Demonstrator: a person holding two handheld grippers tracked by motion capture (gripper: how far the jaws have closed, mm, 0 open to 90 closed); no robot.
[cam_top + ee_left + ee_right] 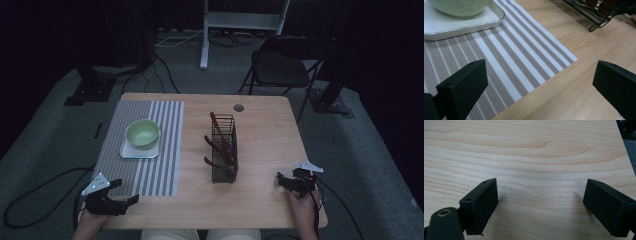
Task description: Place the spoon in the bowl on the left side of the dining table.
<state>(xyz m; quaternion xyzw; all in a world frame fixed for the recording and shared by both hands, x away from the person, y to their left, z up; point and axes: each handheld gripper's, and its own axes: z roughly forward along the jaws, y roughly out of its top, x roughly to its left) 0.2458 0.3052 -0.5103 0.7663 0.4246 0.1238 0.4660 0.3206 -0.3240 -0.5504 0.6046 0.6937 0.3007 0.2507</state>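
A pale green bowl (142,133) stands on a white square tray (131,151), which lies on a grey-and-white striped placemat (160,160) on the left of the wooden table (265,135). A black wire rack (224,150) in the middle holds several brown utensils (220,137). My left gripper (126,191) rests open at the mat's near corner. In the left gripper view its jaws (540,75) frame the placemat (511,50), with the tray (474,22), bowl (459,6) and rack (596,12) beyond. My right gripper (280,181) lies open on bare wood (540,187) near the front right.
A round cable hole (238,107) sits near the table's far edge. Behind the table stand a dark folding chair (282,62) and a white stand (240,20). Cables run across the grey floor at the left (45,185).
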